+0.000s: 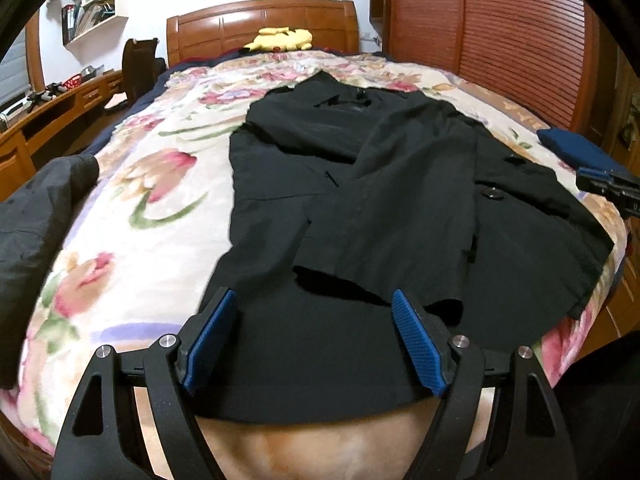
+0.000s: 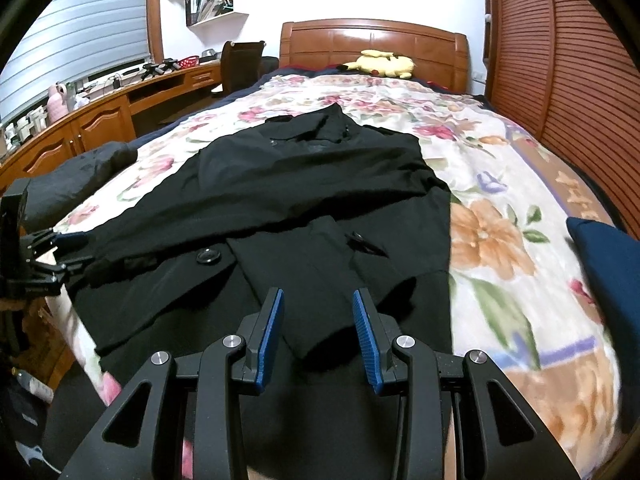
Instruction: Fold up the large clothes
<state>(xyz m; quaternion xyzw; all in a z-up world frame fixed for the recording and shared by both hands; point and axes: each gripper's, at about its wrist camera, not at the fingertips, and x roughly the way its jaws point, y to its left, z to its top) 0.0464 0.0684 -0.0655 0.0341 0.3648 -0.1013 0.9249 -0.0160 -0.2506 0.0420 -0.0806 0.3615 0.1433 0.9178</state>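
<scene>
Your left tool [image 1: 312, 300] is spread wide over the black coat's [image 1: 380, 168] hem, gripping nothing; ribbed blue pads [image 1: 212, 332], matte black fabric; right tool [image 2: 318, 300] is partly open, empty too; coat lies flat on the fuzzy floral blanket [image 1: 160, 184], sleeves folded inward; near hem hidden behind the tools.

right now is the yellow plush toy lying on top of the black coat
No, the yellow plush toy lies far off by the headboard, while the black coat is spread nearer on the floral blanket.
</scene>
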